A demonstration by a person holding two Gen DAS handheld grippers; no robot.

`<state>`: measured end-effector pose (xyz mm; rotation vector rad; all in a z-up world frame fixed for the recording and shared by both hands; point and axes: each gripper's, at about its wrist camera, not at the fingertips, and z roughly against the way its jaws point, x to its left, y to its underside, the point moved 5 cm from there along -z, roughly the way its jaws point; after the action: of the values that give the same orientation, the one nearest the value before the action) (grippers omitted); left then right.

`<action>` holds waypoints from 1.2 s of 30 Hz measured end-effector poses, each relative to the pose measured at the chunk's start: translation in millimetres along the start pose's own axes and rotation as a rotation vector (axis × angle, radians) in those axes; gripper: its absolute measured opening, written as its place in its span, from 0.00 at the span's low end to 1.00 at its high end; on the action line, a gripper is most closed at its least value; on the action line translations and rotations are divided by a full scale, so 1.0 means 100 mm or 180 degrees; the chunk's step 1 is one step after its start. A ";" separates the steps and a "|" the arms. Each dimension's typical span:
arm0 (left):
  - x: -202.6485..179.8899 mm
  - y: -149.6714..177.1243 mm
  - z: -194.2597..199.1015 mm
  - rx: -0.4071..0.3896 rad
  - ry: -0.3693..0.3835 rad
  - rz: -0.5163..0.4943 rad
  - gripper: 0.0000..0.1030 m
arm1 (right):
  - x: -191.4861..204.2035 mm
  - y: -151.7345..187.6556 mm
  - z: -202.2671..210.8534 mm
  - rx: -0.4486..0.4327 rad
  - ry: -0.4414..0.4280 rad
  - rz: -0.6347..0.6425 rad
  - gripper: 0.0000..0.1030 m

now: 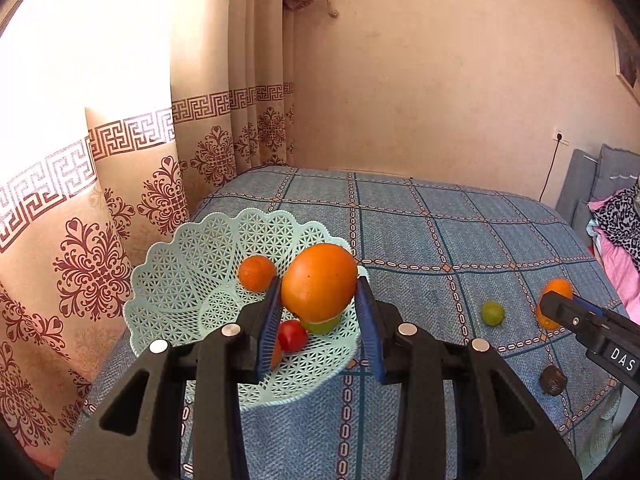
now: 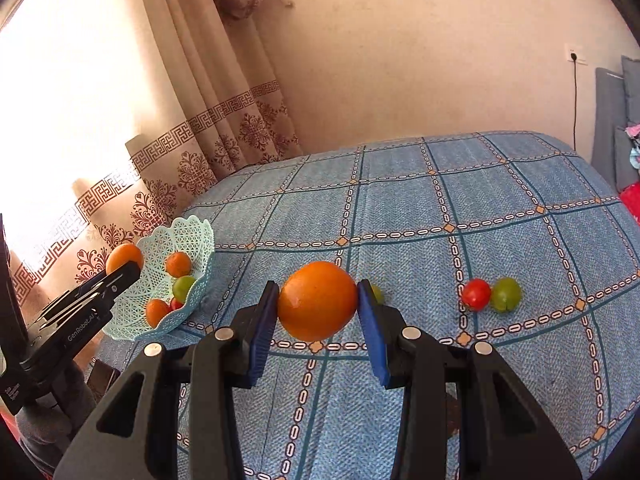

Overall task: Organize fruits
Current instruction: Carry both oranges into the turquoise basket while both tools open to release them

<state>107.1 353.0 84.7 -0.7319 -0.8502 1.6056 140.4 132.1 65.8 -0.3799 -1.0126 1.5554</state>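
Two glossy oranges (image 1: 319, 281) (image 2: 317, 301), both gripped

Basket (image 1: 168, 280): on the bed (image 1: 440, 232), near the curtain (image 1: 100, 240).
In basket: four small fruits (image 2: 178, 264).
Right of basket: loose fruits (image 2: 476, 294) on the bed.

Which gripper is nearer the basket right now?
Left. The left gripper holds an orange right over the basket; the right gripper holds another orange over the bedspread, apart from it.
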 end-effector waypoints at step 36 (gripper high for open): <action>1.08 0.03 -0.16 0.0000 -0.0161 0.1010 0.55 | 1.50 -0.23 -0.94 0.0265 -0.0325 0.0617 0.39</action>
<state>99.2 461.3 71.1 -0.8617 -0.7989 1.9118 183.3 305.7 73.2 -0.3516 -1.0091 1.8009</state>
